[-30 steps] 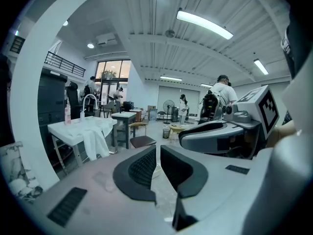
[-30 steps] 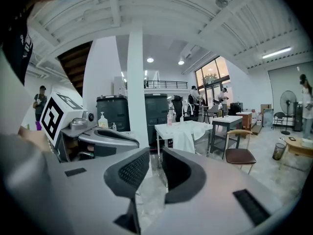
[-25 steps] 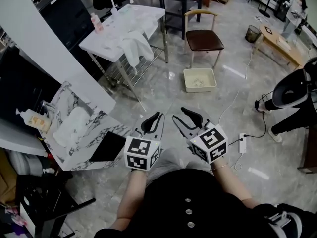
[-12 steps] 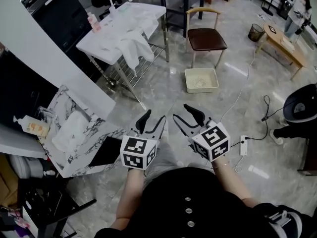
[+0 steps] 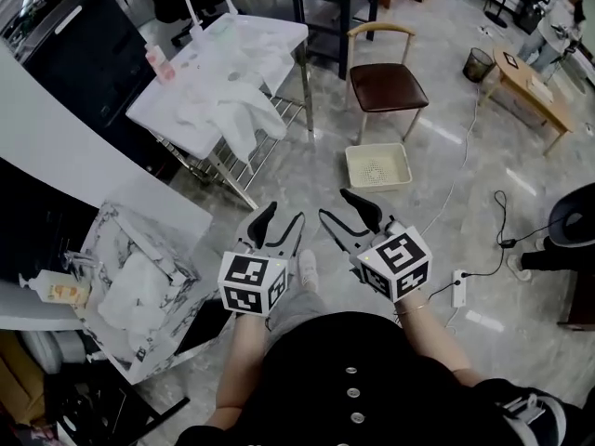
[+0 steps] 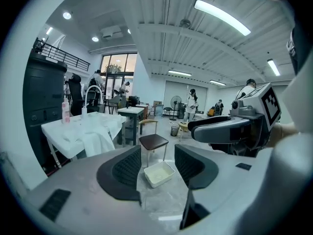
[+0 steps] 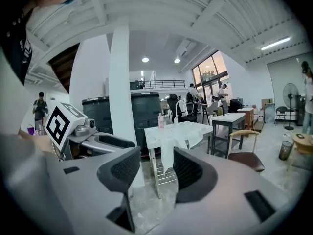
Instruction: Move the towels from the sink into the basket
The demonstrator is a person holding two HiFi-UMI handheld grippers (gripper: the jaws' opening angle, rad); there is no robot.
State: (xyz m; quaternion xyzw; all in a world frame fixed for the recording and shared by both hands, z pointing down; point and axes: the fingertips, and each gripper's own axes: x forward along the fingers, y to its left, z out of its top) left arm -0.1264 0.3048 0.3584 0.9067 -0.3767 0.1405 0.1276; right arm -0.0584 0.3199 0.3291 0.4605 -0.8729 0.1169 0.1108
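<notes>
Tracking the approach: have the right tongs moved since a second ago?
Yes. The right tongs moved forward: the power strip on the floor, level with them before, now lies slightly behind them, and the basket is nearer.

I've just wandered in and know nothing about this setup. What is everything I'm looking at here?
white sink table: one, white, upper left, with an arched tap
white towels: several, exact count unclear, white, heaped on that table and hanging over its front edge
cream plastic basket: one, cream, on the floor, empty
brown-seated chair: one, brown, behind the basket
marble-patterned sink counter: one, grey-white, lower left
white cloth: one, white, lying in that counter
dark waste bin: one, dark, upper right
white power strip: one, white, floor at right
left gripper: one, grey-black, jaws have just been opening, nothing between them
right gripper: one, grey-black, jaws apart, empty
</notes>
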